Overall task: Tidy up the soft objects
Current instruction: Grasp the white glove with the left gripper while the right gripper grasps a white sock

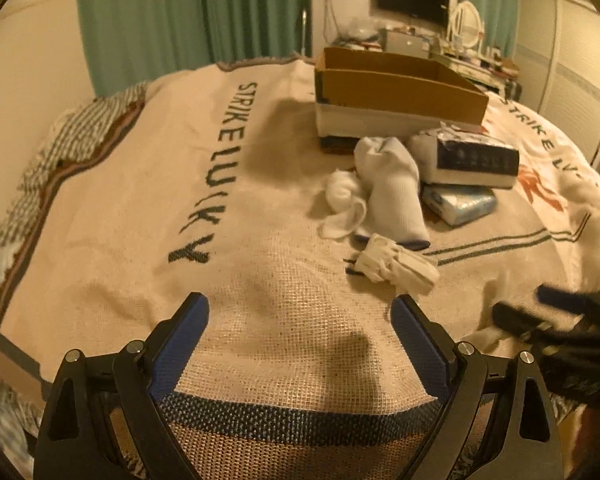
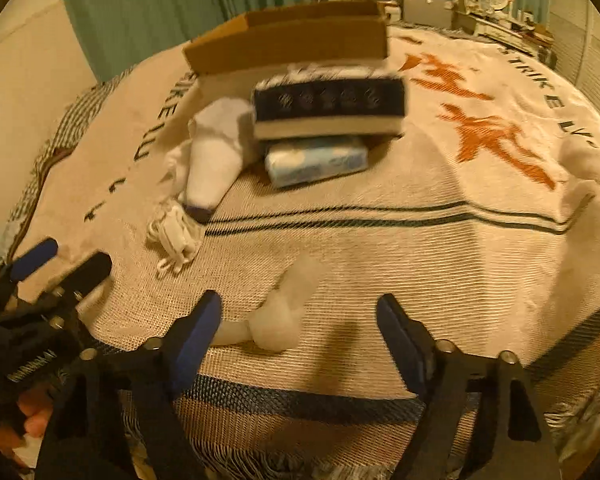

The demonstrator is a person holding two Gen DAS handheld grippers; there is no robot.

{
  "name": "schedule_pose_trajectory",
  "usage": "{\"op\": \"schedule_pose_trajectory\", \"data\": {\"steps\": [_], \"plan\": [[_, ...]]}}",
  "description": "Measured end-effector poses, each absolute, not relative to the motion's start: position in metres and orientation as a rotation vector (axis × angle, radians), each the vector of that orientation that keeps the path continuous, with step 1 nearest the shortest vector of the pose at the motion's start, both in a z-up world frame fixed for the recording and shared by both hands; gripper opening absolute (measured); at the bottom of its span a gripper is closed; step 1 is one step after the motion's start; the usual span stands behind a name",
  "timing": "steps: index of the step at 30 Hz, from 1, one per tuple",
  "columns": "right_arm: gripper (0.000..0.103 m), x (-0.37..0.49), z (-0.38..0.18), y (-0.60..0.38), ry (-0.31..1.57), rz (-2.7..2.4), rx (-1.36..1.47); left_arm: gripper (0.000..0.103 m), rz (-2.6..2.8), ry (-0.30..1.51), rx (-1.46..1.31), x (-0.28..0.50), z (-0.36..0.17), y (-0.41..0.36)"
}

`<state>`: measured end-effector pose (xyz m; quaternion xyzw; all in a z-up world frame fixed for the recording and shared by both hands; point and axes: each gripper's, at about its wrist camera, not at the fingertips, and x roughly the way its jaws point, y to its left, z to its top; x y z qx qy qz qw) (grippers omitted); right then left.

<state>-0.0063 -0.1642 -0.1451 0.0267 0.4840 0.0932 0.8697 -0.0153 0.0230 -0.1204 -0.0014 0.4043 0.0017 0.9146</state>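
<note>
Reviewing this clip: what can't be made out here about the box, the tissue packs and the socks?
- Cardboard box contents: both views, hidden by its near wall.
- Light blue tissue pack: partly covered by the dark-banded pack stacked on it; print blurred.
- Small white bundle: too blurred to identify, either view.
- White lump near the right tool: soft-focused, identity unclear.

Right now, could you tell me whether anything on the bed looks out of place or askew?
Yes. The dark tissue pack sits tilted across the blue pack, overhanging it. White socks lie in a loose heap beside them, all outside the cardboard box.
</note>
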Motion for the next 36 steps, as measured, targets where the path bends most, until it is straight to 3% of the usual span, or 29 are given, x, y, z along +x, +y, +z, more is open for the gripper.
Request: {"op": "schedule_pose_trajectory", "data": {"steps": [3,5,8,23,30,33,35,36], "plan": [[0.058,-0.003,-0.160,-0.159,1.054,0.241,0.093,0.093,-0.011,0.842,0.005,-0.015,-0.121,0.020],[0.040,-0.003,-0.164,-0.155,1.064,0.257,0.087,0.093,-0.029,0.857,0.019,-0.014,-0.121,0.017],[0.032,-0.004,-0.160,-0.154,1.049,0.275,0.073,0.093,-0.050,0.849,0.037,-0.015,-0.118,0.011],[0.032,0.024,-0.103,-0.192,0.866,0.193,0.070,0.092,-0.137,0.885,0.067,0.015,-0.126,-0.029],[0.032,0.035,-0.109,-0.195,0.872,0.195,0.082,0.092,-0.173,0.886,0.078,0.037,-0.141,-0.041],[0.032,0.037,-0.113,-0.197,0.881,0.195,0.093,0.073,-0.182,0.907,0.114,0.040,-0.150,-0.047],[0.032,0.035,-0.113,-0.197,0.881,0.199,0.093,0.068,-0.183,0.913,0.109,0.040,-0.154,-0.046],[0.032,0.034,-0.113,-0.197,0.879,0.202,0.092,0.058,-0.184,0.906,0.105,0.038,-0.152,-0.045]]}}
